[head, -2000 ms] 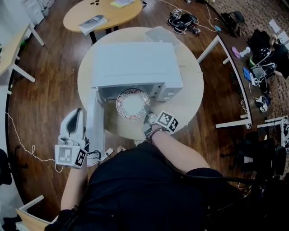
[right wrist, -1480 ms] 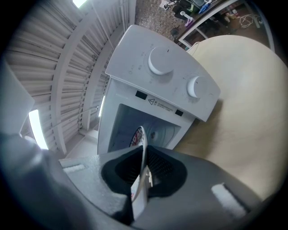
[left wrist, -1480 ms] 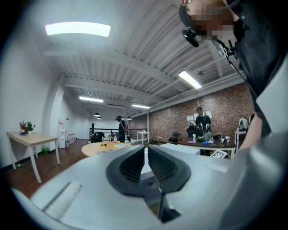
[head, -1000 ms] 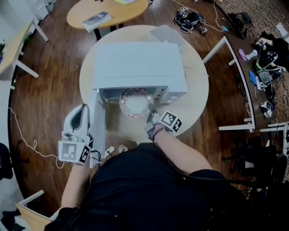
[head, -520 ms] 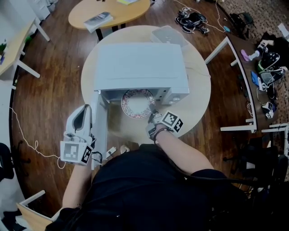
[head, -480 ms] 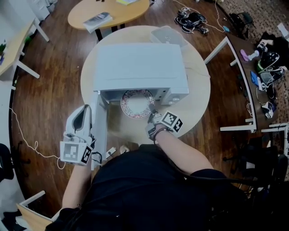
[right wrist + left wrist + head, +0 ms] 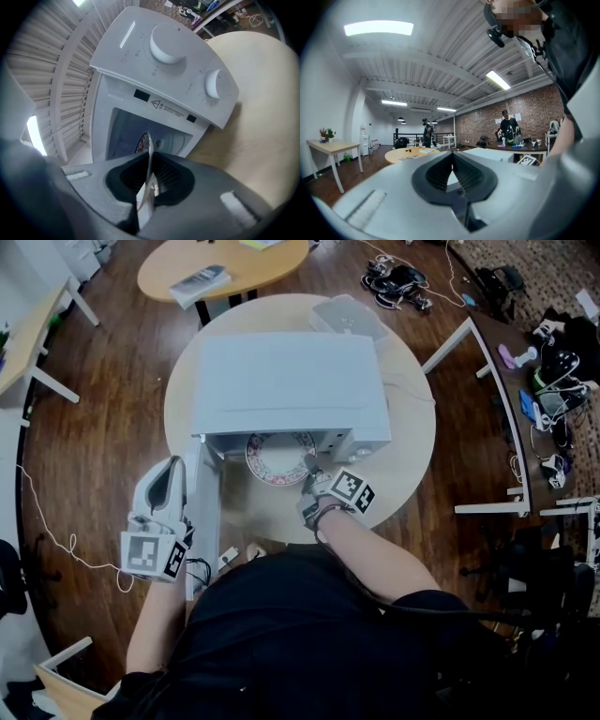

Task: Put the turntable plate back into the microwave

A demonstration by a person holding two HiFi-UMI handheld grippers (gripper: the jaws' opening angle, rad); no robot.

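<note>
The white microwave [image 7: 286, 381] stands on a round table with its door [image 7: 201, 512] swung open toward me on the left. The turntable plate [image 7: 275, 461], white with a red patterned rim, lies half inside the opening. My right gripper [image 7: 308, 466] is shut on the plate's near right rim; in the right gripper view the plate [image 7: 146, 154] shows edge-on between the jaws, pointing into the cavity below the control panel [image 7: 168, 70]. My left gripper [image 7: 161, 495] is shut and empty, held left of the open door; in its own view the left gripper [image 7: 453, 165] looks across the room.
The round wooden table [image 7: 408, 442] has bare surface right of the microwave. A clear lidded box [image 7: 344, 315] sits behind the microwave. A second round table [image 7: 225, 263] stands further back, desks with cables [image 7: 539, 381] to the right. People [image 7: 507, 129] stand far off.
The plate has slid further into the microwave, with my right gripper following it toward the opening. The left gripper has stayed beside the door.
</note>
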